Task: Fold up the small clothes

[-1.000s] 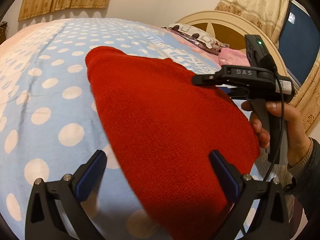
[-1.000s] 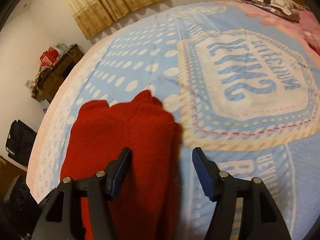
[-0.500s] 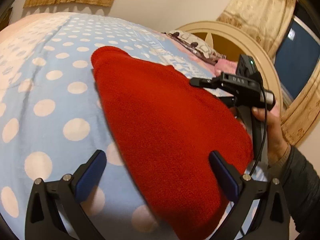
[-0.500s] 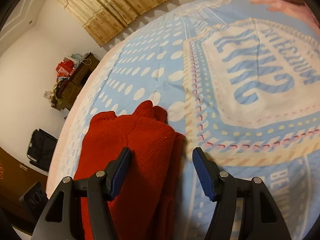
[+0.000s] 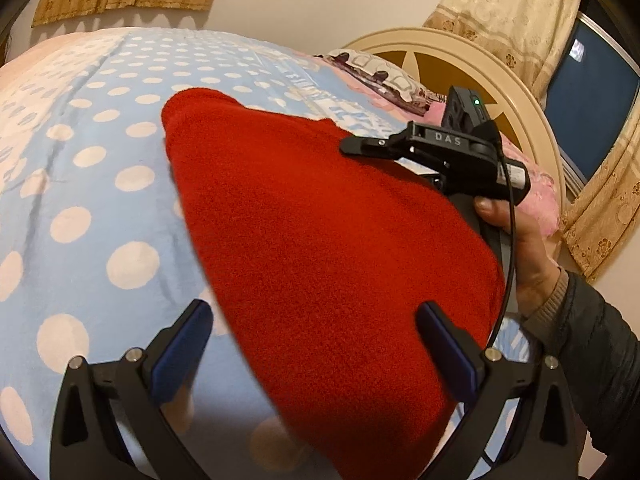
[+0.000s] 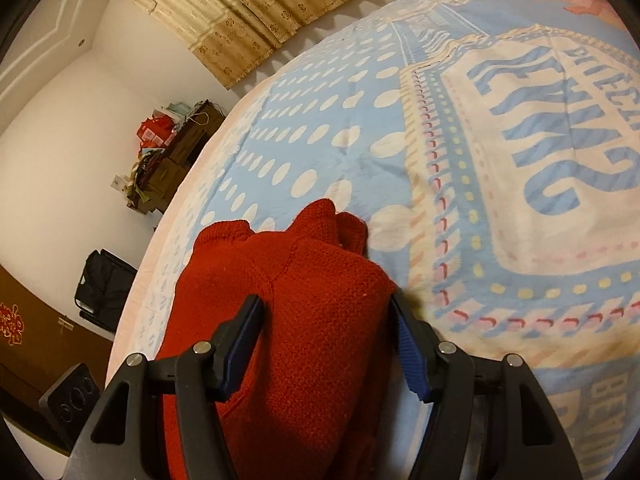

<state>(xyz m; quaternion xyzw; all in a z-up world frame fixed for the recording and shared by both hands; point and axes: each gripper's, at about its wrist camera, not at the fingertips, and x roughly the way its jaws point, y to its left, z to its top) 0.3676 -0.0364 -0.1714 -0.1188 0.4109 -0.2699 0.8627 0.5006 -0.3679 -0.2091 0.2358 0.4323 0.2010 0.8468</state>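
Though the red knit garment (image 5: 320, 248) already lies doubled near the bed's (image 5: 80, 184) edge, the right tool (image 6: 328, 344) is closing around its fold without pinching yet, and the left tool (image 5: 312, 344) gapes empty; more folding looks due.

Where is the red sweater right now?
The red sweater lies folded on the blue polka-dot bedspread, filling the middle of both wrist views. Its edge sits between the fingers of the right gripper, whose jaws are closing.
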